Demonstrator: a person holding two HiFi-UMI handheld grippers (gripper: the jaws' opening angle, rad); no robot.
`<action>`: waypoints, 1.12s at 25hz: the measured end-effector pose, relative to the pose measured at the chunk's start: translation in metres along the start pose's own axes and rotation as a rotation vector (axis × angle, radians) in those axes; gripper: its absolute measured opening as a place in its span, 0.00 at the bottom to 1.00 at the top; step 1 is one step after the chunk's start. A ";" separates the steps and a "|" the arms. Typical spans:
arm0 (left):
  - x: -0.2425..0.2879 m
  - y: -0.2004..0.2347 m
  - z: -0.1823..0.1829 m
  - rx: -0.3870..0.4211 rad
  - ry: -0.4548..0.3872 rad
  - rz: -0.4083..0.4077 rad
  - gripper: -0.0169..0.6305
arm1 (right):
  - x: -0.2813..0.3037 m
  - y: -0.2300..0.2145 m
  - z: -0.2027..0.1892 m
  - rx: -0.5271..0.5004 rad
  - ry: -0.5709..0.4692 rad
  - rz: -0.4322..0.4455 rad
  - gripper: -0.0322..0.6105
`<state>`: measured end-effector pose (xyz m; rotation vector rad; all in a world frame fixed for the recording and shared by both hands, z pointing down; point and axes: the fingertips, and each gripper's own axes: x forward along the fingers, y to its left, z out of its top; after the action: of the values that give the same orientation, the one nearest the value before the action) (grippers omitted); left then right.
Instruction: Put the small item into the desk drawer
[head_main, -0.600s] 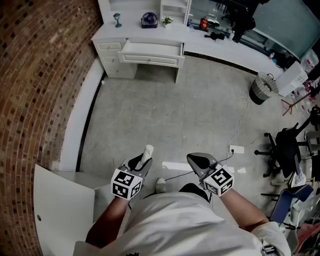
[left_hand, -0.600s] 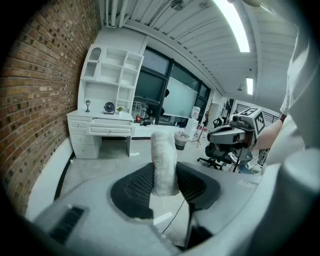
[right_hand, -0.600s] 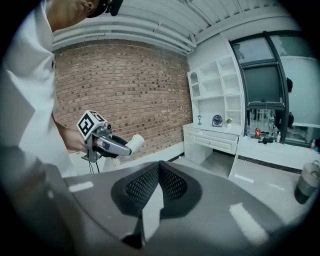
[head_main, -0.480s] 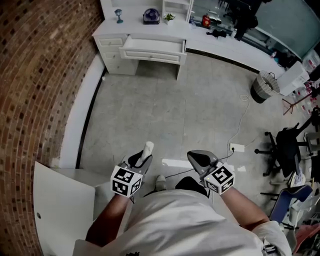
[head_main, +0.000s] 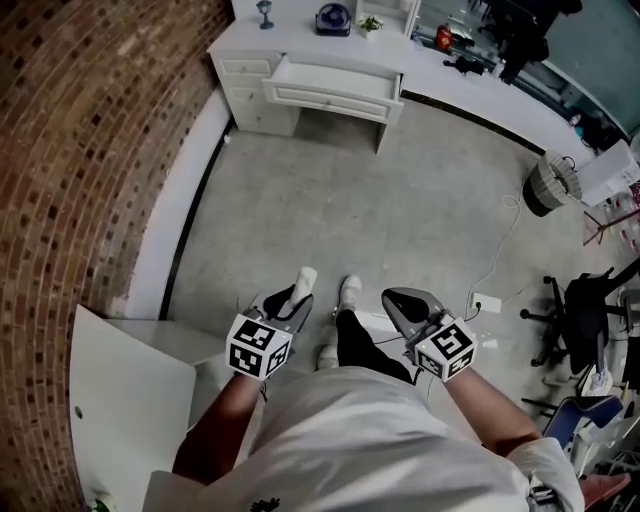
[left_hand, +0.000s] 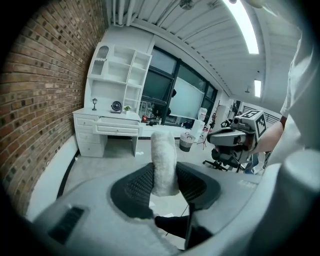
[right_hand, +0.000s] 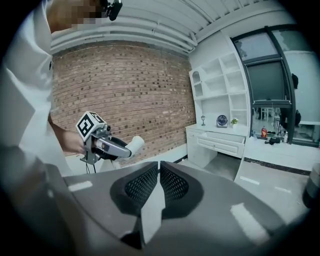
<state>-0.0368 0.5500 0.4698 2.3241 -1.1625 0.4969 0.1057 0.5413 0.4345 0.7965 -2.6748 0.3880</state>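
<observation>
left gripper (head_main: 290, 303) clamps white roll (left_hand: 162, 150) | right gripper (right_hand: 159, 172) closed, empty | I'm well short of desk (head_main: 250, 42), drawer (head_main: 335, 85) open | risk: roll slips mid-walk, pinched near one end

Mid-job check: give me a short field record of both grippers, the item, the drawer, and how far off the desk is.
left gripper: shut on the white fuzzy item, which sticks out past the jaws
right gripper: shut, nothing between the jaws
desk drawer: pulled open
desk: across the floor, by the brick wall
task: item not yet in drawer
</observation>
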 end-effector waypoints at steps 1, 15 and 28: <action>0.004 0.008 0.004 -0.005 0.000 0.008 0.23 | 0.009 -0.006 0.003 0.000 -0.005 0.007 0.11; 0.125 0.115 0.130 -0.022 0.020 0.078 0.23 | 0.111 -0.163 0.069 -0.019 -0.003 0.087 0.14; 0.225 0.208 0.226 0.000 0.008 0.080 0.23 | 0.196 -0.265 0.105 0.006 0.012 0.100 0.14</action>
<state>-0.0554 0.1698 0.4572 2.2804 -1.2556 0.5343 0.0768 0.1974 0.4565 0.6612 -2.7108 0.4240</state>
